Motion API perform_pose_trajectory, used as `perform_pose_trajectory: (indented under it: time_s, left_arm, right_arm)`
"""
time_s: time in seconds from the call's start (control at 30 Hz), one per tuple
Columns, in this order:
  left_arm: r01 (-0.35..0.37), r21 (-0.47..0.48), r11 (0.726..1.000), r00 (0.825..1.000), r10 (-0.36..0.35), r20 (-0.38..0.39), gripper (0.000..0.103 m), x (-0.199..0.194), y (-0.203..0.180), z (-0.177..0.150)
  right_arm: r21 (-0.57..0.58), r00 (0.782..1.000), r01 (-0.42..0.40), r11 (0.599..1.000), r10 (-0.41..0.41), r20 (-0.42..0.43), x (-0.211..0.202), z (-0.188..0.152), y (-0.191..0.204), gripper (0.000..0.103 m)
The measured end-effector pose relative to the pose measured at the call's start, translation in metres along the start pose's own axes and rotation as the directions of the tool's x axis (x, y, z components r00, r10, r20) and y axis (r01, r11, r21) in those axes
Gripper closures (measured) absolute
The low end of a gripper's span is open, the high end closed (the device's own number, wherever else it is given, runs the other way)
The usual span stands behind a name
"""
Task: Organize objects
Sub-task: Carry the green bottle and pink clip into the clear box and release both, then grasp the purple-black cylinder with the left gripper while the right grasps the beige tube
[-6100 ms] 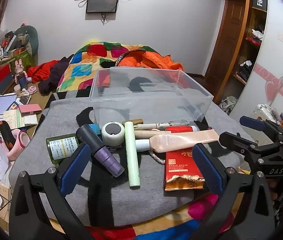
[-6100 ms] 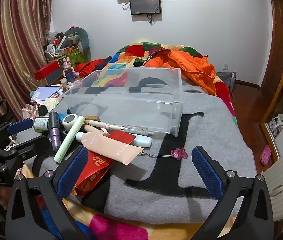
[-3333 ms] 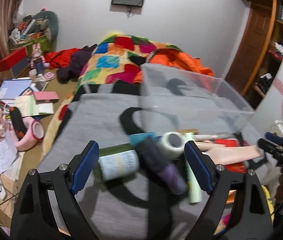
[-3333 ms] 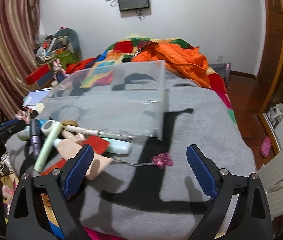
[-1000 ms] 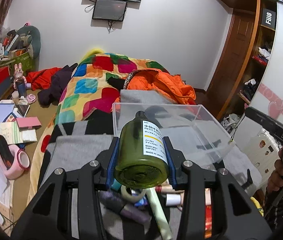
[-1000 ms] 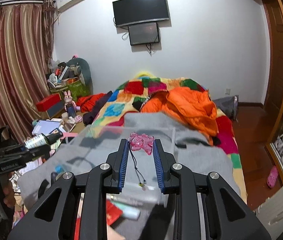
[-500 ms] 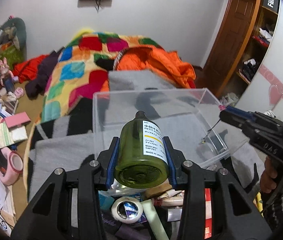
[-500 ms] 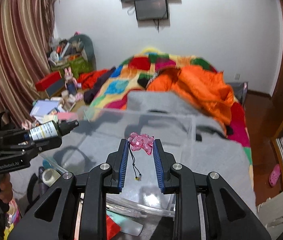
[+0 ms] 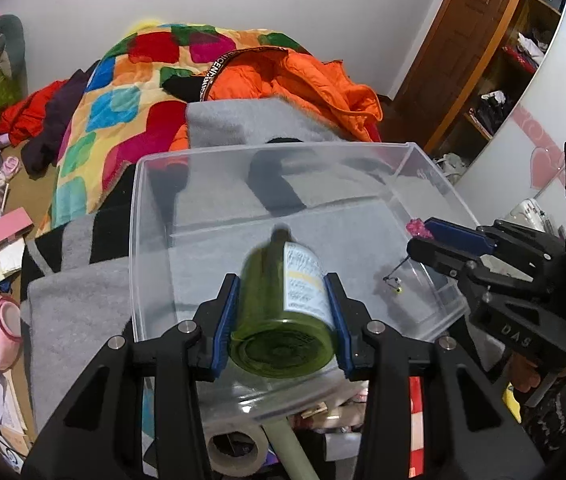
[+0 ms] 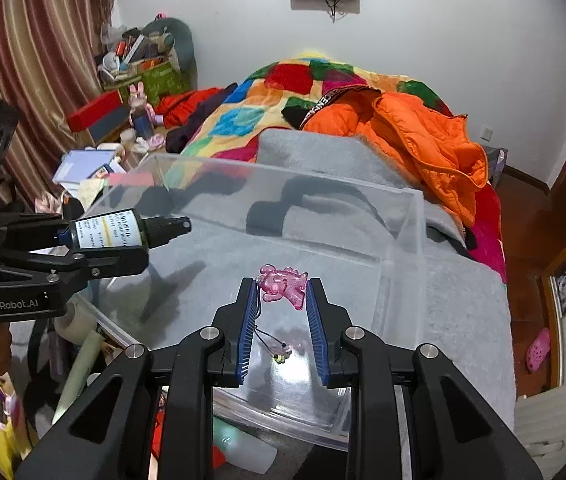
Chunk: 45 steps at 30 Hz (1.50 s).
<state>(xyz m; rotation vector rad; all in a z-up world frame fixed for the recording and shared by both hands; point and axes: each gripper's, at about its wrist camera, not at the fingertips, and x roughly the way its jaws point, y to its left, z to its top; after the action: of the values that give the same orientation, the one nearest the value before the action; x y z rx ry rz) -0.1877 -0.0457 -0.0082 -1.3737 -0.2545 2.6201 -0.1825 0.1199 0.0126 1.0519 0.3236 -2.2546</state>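
Observation:
My left gripper [image 9: 281, 292] is shut on a green spray bottle [image 9: 283, 312] with a white label, held lying flat over the near left part of the clear plastic bin [image 9: 151, 168]. The bottle also shows in the right wrist view [image 10: 123, 234]. My right gripper [image 10: 281, 288] is shut on a pink bear charm [image 10: 283, 286], whose black cord [image 10: 271, 340] dangles inside the bin [image 10: 415, 220]. The right gripper also shows in the left wrist view [image 9: 423, 234], over the bin's right side.
Below the bin's near wall lie a tape roll [image 9: 235, 448], a pale green tube [image 9: 291, 452] and a red packet [image 9: 415, 424] on the grey blanket [image 9: 75, 312]. An orange jacket [image 10: 423, 140] and patchwork quilt [image 9: 123, 92] lie behind. Clutter covers the floor at the left.
Both grippers have moved forward and down over the bin. The bottle and the charm now hang lower, inside the bin's opening.

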Motion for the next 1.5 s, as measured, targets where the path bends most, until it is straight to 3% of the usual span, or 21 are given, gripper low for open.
perform_pose_trajectory:
  time_s: [0.37, 0.6, 0.83, 1.03, 1.13, 1.5]
  left_arm:
    - [-0.013, 0.016, 1.000, 1.000, 0.012, 0.023, 0.062, -0.009, -0.003, -0.002]
    - [-0.041, 0.051, 0.998, 0.995, 0.036, 0.094, 0.052, -0.032, -0.015, -0.010]
    - [-0.096, 0.069, 0.993, 0.981, 0.083, 0.176, 0.031, -0.065, -0.024, -0.025]
    - [-0.155, 0.048, 0.987, 0.965, 0.141, 0.219, 0.015, -0.084, -0.020, -0.045]
    - [-0.177, 0.031, 0.984, 0.963, 0.166, 0.213, 0.012, -0.084, -0.015, -0.058]
    - [-0.172, -0.078, 0.982, 0.980, 0.179, 0.090, 0.012, -0.053, 0.023, -0.104]
  right_arm:
    - [-0.011, 1.000, 0.016, 1.000, -0.017, -0.026, 0.006, -0.001, 0.005, 0.079]
    - [0.009, 1.000, 0.015, 1.000, -0.015, 0.022, -0.011, -0.004, 0.004, 0.050]
    - [0.035, 0.997, -0.006, 0.999, 0.003, 0.083, -0.041, -0.008, 0.001, 0.033]
    - [0.019, 0.993, -0.032, 0.999, 0.030, 0.114, -0.064, -0.021, 0.010, 0.027]
    - [0.011, 0.992, -0.052, 0.999, 0.051, 0.113, -0.070, -0.032, 0.016, 0.023]
    - [-0.066, 0.995, -0.097, 0.993, 0.099, 0.026, -0.057, -0.071, 0.049, 0.022]
